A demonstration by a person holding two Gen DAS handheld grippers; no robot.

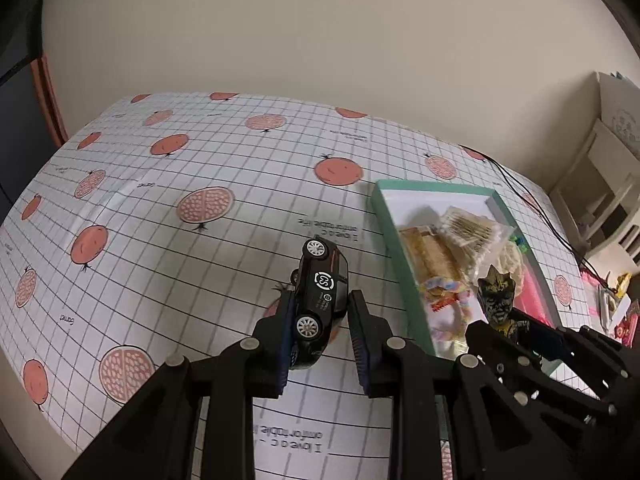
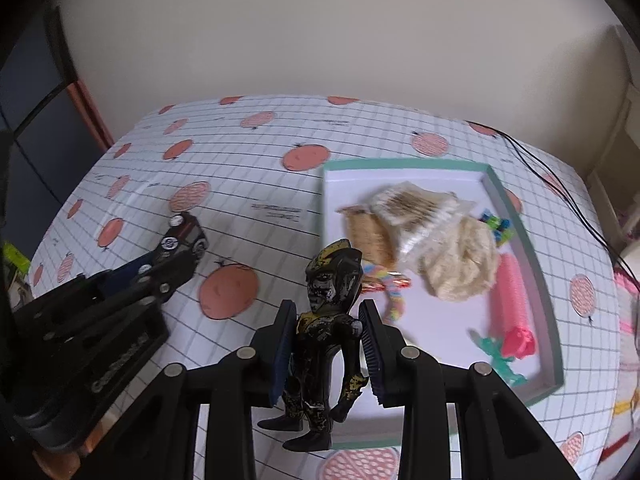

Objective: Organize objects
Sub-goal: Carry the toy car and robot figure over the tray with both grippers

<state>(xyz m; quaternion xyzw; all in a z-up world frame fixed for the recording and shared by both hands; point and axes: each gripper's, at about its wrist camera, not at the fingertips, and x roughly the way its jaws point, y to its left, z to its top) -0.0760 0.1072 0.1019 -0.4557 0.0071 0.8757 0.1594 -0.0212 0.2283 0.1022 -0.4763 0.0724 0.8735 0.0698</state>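
The left claw (image 1: 320, 320) is clamped on a black toy car (image 1: 320, 304), which sits turned on its side between the two pads, white wheels facing the camera and a round white logo on its door. The car is held above the tabletop (image 1: 160, 260), over a white gridded cloth printed with orange pomegranates, just left of a teal-rimmed tray (image 1: 386, 236). In the right wrist view the same car (image 2: 184, 236) shows at the tip of the left claw (image 2: 176, 256), well to the left of the tray (image 2: 520, 216).

The right claw (image 2: 326, 320) is clamped on a black and gold action figure (image 2: 324, 320), gripping it at the torso. The figure stands upright between the pads, head up and legs hanging down toward the camera, over the near left corner of the tray. From the left wrist view the figure's head (image 1: 498, 292) rises above the right claw's linkage, beside the tray's near end.

Inside the tray lie a clear bag of cotton swabs (image 2: 416, 208), a tan rolled item (image 2: 368, 236), a pale fluffy bundle (image 2: 460, 268), a pink hair roller (image 2: 510, 292), a pink and teal plastic flower (image 2: 516, 342), a pastel braided string (image 2: 394, 300) and small bright clips (image 2: 496, 224). A black cable (image 2: 560, 188) runs across the cloth beyond the tray's far right corner
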